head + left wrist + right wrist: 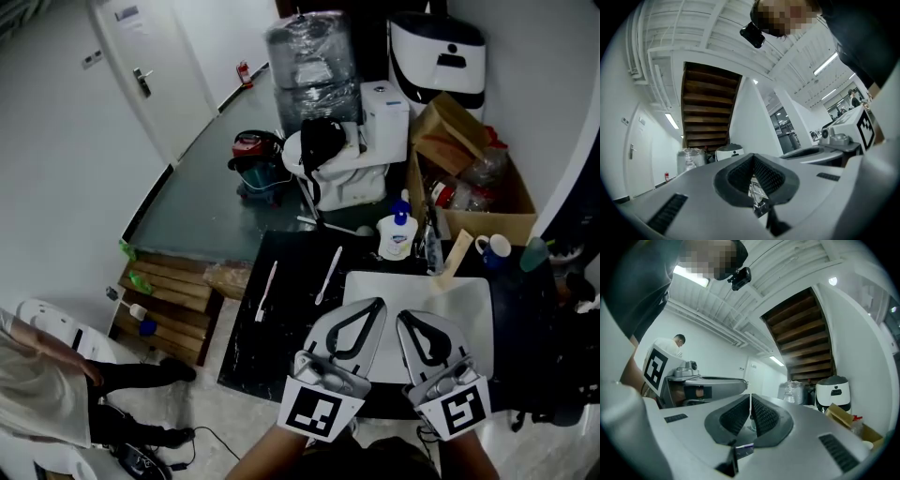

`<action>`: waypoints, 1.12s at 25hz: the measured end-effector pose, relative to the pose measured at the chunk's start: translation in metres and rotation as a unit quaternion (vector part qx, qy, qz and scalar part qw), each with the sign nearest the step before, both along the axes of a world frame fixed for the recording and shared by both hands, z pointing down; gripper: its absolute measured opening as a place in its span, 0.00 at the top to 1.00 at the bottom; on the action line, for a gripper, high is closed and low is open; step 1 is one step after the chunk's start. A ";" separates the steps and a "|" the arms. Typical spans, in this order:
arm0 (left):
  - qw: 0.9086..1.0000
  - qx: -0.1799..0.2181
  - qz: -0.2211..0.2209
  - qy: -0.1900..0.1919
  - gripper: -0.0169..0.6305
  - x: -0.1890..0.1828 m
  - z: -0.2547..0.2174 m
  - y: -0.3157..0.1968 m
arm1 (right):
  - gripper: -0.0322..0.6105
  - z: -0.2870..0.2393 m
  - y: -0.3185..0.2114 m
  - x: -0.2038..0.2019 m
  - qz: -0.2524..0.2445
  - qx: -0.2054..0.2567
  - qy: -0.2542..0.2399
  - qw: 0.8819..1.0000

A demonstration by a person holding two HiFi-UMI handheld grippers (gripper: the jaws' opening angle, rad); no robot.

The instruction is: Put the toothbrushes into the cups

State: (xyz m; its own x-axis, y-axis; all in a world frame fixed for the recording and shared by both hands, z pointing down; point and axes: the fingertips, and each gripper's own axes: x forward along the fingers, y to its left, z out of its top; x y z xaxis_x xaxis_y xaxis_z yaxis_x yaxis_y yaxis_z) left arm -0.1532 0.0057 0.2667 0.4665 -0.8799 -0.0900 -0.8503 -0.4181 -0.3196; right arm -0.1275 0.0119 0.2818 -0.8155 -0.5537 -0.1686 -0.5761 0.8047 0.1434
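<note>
**Both grippers shut and empty, brushes flat on the table**

Left gripper (377, 303) (752, 158): closed tip to tip, nothing between the pads. Same at right gripper (404, 318) (750, 397): jaws pressed together, holding nothing. Held side by side, close but not touching, low in the head view, with tips over a white board (464, 305) lying on the black table (272, 361). Tilted upward in both gripper views, toward ceiling and a dark stair.

One white brush (266, 291) lying flat on the table, well left of the board. Second brush (329, 275) also flat, between the first and the board's left edge, roughly parallel to the first. Both to the left of the left gripper, untouched.

Blue-and-white mug (494, 247) upright past the board's far right corner, green cup (534, 253) just beside it. Both well apart from the brushes, across the board. White bottle (397, 236) standing behind the board's far edge, cardboard box (487, 202) behind the mug.
</note>
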 end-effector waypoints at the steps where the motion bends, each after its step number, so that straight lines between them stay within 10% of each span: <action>1: 1.000 0.000 0.005 -0.001 0.96 -0.003 0.001 -0.007 | 0.89 -0.001 -0.007 -0.004 0.006 -0.001 -0.002 1.000; 23: 0.996 -0.021 0.027 0.084 0.96 -0.060 0.015 -0.073 | 0.89 0.009 -0.073 -0.054 0.051 -0.016 0.012 0.998; 28: 0.999 -0.023 0.028 0.027 0.96 -0.059 0.021 -0.076 | 0.89 0.008 -0.079 -0.056 0.045 -0.019 0.010 0.999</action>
